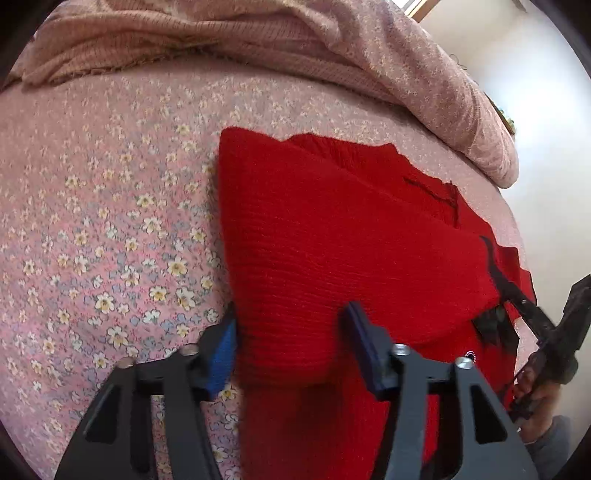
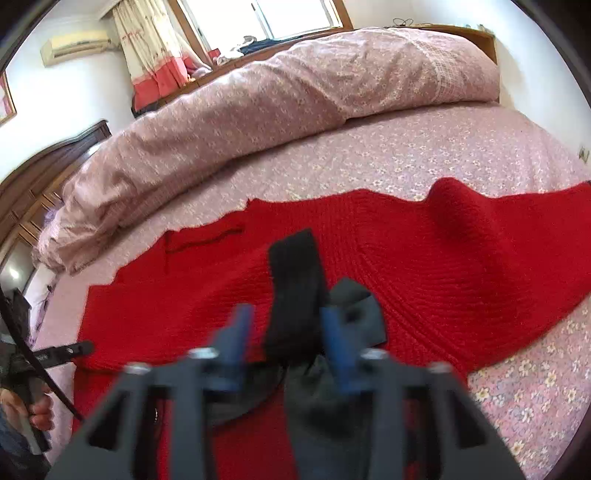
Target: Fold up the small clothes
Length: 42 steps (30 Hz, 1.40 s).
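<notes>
Left wrist view: red knit garment lies on the floral pink bedsheet, ribbed weave, one side folded over with a rounded fold edge. The left gripper stands wide open, blue pads straddling a bunched part of the knit; whether the pads press it cannot be told. A rumpled pink quilt lies at the far side. At the right edge, the right gripper reaches the garment's black trim.

Right wrist view: the garment spreads flat across the sheet, one hump near its far right. Right gripper partly open around a black fabric strip; grip uncertain. Blurred small lettering on the left gripper's finger, unreadable. Only here: window, curtain, air conditioner.
</notes>
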Tool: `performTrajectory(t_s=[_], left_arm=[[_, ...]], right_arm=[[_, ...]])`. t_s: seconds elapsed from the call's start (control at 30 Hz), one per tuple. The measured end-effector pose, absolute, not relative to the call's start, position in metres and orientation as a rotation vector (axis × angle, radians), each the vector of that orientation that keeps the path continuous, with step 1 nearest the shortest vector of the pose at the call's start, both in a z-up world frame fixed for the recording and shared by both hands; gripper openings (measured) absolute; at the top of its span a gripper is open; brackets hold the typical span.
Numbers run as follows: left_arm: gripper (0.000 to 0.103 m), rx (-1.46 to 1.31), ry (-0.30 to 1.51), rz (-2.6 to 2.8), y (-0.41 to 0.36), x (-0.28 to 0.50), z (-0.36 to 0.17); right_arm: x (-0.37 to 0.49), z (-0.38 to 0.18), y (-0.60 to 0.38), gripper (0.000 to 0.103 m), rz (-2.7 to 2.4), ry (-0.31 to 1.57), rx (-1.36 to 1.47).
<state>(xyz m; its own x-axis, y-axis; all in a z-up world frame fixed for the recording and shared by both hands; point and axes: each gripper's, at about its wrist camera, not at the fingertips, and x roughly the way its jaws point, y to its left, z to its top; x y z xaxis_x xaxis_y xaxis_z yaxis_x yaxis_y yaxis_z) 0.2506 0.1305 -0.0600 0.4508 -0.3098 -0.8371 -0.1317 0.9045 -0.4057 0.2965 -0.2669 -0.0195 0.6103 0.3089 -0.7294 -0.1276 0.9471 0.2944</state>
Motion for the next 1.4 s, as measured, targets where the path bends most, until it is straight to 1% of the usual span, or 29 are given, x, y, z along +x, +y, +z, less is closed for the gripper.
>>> performTrajectory(t_s=[0.03, 0.07, 0.1, 0.13, 0.2, 0.37, 0.43, 0.6, 0.67, 0.77, 0.97, 1.07, 1.17, 1.2, 1.23, 1.27, 1.33, 1.4], left_arm=[[0.033, -0.446, 1.106, -0.110, 0.130, 0.251, -0.061], [0.028, -0.446, 1.107, -0.104, 0.131, 0.251, -0.061], [0.020, -0.452, 1.106, -0.103, 0.133, 0.251, -0.061], [0.017, -0.469, 1.104, -0.103, 0.135, 0.251, -0.060], [0.015, -0.465, 1.109, -0.100, 0.138, 0.252, -0.058], [0.015, -0.432, 1.107, -0.098, 0.142, 0.250, -0.057], [0.015, -0.440, 1.108, -0.094, 0.146, 0.250, -0.057], [0.015, -0.425, 1.101, -0.083, 0.153, 0.248, -0.056], [0.016, -0.414, 1.102, -0.081, 0.153, 0.247, -0.055], [0.020, -0.385, 1.092, -0.066, 0.145, 0.246, -0.051], [0.020, -0.281, 1.045, 0.017, 0.127, 0.236, -0.036], [0.020, -0.207, 0.994, 0.065, 0.118, 0.231, -0.023], [0.020, -0.192, 0.940, 0.100, 0.115, 0.225, -0.011], [0.021, -0.208, 0.928, 0.105, 0.115, 0.223, -0.008], [0.022, -0.225, 0.919, 0.106, 0.114, 0.222, -0.006], [0.023, -0.248, 0.905, 0.109, 0.114, 0.220, -0.003], [0.024, -0.283, 0.887, 0.125, 0.114, 0.218, -0.001], [0.024, -0.326, 0.884, 0.144, 0.114, 0.218, -0.005]], right_arm=[[0.297, -0.021, -0.265, 0.013, 0.234, 0.886, 0.191], [0.295, -0.022, -0.265, 0.012, 0.231, 0.886, 0.194], [0.294, -0.021, -0.266, 0.010, 0.239, 0.884, 0.217], [0.293, -0.019, -0.268, 0.010, 0.247, 0.884, 0.232], [0.291, -0.017, -0.269, 0.009, 0.249, 0.895, 0.235], [0.280, -0.021, -0.273, 0.008, 0.264, 0.944, 0.237], [0.278, -0.025, -0.275, 0.006, 0.261, 0.956, 0.226], [0.271, -0.029, -0.279, 0.005, 0.265, 0.972, 0.221], [0.269, -0.028, -0.276, 0.005, 0.267, 0.966, 0.197], [0.267, -0.024, -0.276, 0.005, 0.274, 0.945, 0.175], [0.266, -0.016, -0.298, 0.005, 0.269, 0.894, 0.211], [0.265, -0.015, -0.320, 0.007, 0.249, 0.891, 0.272], [0.261, -0.011, -0.346, 0.012, 0.231, 0.875, 0.319], [0.259, -0.009, -0.358, 0.017, 0.218, 0.862, 0.324], [0.257, -0.007, -0.366, 0.025, 0.207, 0.850, 0.327], [0.254, -0.004, -0.381, 0.032, 0.196, 0.829, 0.337], [0.251, 0.002, -0.407, 0.060, 0.196, 0.805, 0.366], [0.245, 0.007, -0.442, 0.072, 0.183, 0.778, 0.429]])
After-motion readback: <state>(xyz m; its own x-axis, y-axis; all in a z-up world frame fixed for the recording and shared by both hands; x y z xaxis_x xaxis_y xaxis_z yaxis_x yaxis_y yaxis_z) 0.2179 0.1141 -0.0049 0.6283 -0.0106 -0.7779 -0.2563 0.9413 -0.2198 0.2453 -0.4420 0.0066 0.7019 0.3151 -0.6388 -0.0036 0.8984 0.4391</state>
